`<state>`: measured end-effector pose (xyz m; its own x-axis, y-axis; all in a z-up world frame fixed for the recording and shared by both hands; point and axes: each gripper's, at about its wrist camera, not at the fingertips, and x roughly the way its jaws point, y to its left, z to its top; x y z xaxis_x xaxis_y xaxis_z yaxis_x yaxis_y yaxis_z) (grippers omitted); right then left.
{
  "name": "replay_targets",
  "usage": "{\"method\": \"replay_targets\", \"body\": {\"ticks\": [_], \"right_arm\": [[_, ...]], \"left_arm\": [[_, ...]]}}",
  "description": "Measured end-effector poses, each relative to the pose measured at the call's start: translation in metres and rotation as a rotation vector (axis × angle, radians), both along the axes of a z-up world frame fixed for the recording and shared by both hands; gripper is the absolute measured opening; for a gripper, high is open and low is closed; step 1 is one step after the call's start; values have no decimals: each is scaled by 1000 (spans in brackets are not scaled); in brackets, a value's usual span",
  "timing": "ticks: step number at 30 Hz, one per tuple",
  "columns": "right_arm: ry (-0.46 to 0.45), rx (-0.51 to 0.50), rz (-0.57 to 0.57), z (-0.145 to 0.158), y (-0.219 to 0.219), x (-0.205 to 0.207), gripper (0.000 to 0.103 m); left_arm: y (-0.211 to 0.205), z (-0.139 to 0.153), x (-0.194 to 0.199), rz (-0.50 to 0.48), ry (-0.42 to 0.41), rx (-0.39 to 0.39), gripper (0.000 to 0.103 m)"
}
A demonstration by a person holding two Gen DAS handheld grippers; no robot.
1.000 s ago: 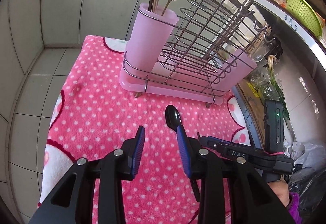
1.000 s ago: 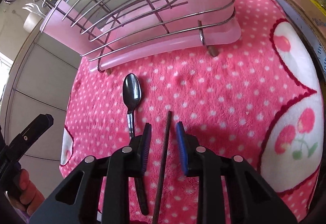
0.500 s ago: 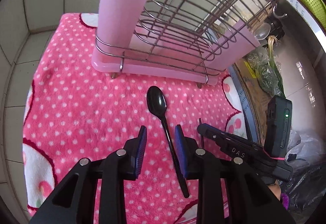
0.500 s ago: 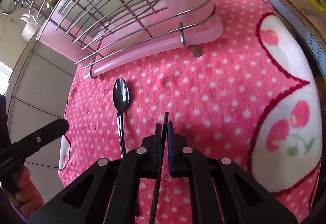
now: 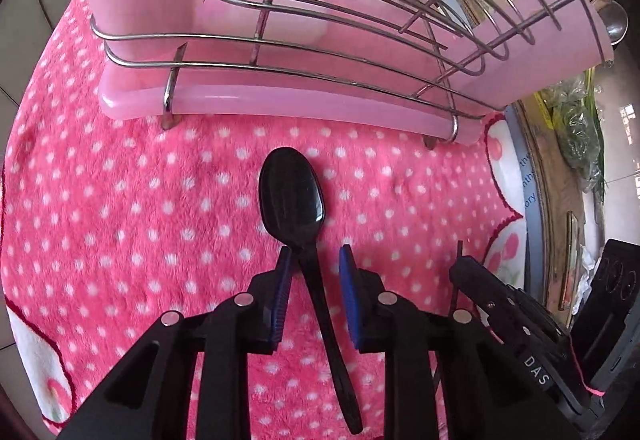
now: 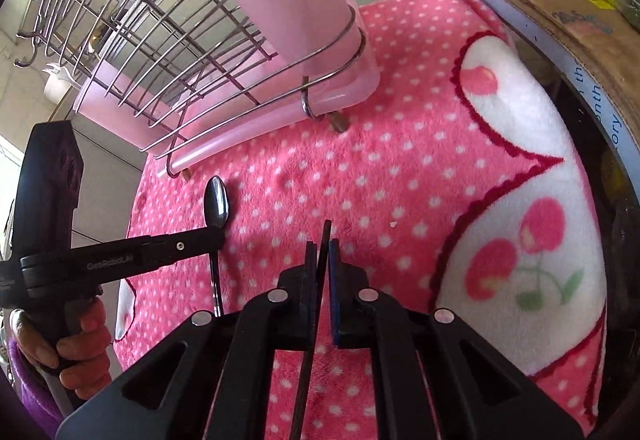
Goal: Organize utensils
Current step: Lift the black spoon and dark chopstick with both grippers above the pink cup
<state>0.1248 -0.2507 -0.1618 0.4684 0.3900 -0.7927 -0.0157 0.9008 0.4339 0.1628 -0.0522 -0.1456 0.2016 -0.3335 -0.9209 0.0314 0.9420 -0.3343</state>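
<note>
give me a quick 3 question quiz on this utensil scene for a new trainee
1. True or false: the right gripper is shut on the dark chopstick.
2. Multiple choice: the black spoon lies
A. inside the pink holder
B. flat on the pink dotted cloth, its neck between the open fingers of the left gripper
C. hung from a hook
3. Fill in: the spoon's bowl points toward the wire ____.

Key:
1. true
2. B
3. rack; it stands on a pink tray on the pink dotted cloth.
</note>
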Motion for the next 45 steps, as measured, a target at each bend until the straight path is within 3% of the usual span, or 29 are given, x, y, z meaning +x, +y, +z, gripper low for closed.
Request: {"method": "replay_targets", "body": {"ticks": [10, 15, 28, 36, 45], "right_arm": [[33, 23, -9, -10, -1, 1, 6], [32, 35, -15, -9, -2, 1, 6], [-151, 96, -45, 30, -15, -23, 5], [-314, 86, -69, 64, -15, -39, 5], [-435, 49, -90, 100, -18, -50, 5]], "left_arm": [[-19, -5, 7, -26, -3, 98, 13], [-16, 9, 0, -14, -41, 33, 10], [28, 80, -53, 22, -329, -123, 10], [52, 121, -91, 65, -547, -115, 10], [82, 158, -102, 125, -684, -111, 10]]}}
